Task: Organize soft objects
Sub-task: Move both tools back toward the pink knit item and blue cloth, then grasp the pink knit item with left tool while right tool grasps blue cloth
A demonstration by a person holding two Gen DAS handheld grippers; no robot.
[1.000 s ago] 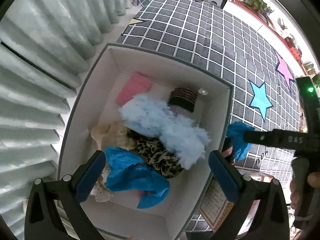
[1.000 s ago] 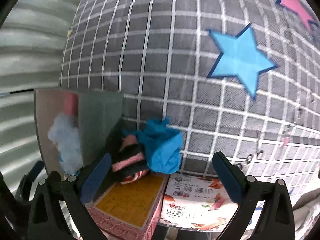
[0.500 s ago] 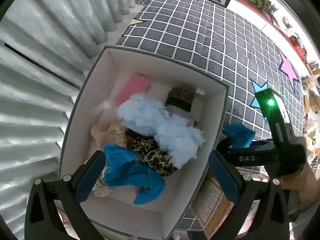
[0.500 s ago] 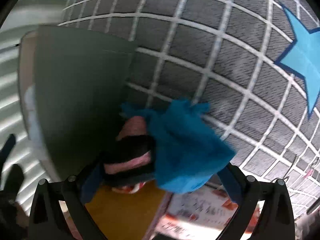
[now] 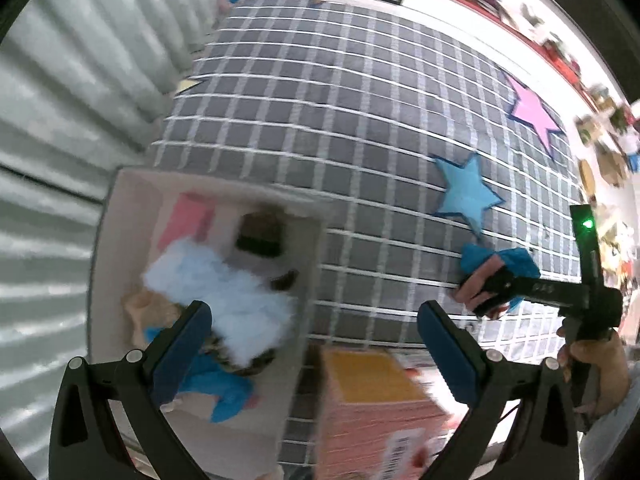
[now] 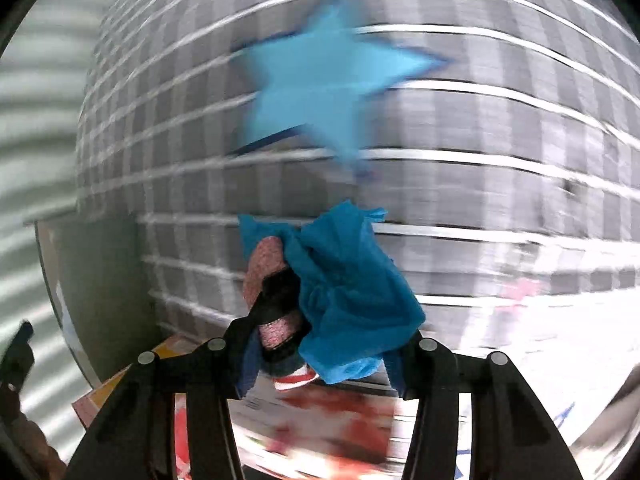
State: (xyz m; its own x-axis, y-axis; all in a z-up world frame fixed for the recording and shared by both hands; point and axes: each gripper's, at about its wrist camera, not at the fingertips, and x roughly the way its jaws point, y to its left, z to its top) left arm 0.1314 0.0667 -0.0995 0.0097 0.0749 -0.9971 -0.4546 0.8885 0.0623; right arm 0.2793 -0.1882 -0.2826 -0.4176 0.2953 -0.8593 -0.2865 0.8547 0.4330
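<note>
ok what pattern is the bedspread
Grey with a white grid and star patches; clearest in the left wrist view.

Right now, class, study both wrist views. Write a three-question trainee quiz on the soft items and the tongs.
1. True or false: the left tongs hold nothing.
2. What have the right tongs closed on?
3. Does the fluffy pale-blue item lie A) in the white box or B) on the checked cloth?

Key: 1 true; 2 blue cloth and pink-and-black item; 3 A.
</note>
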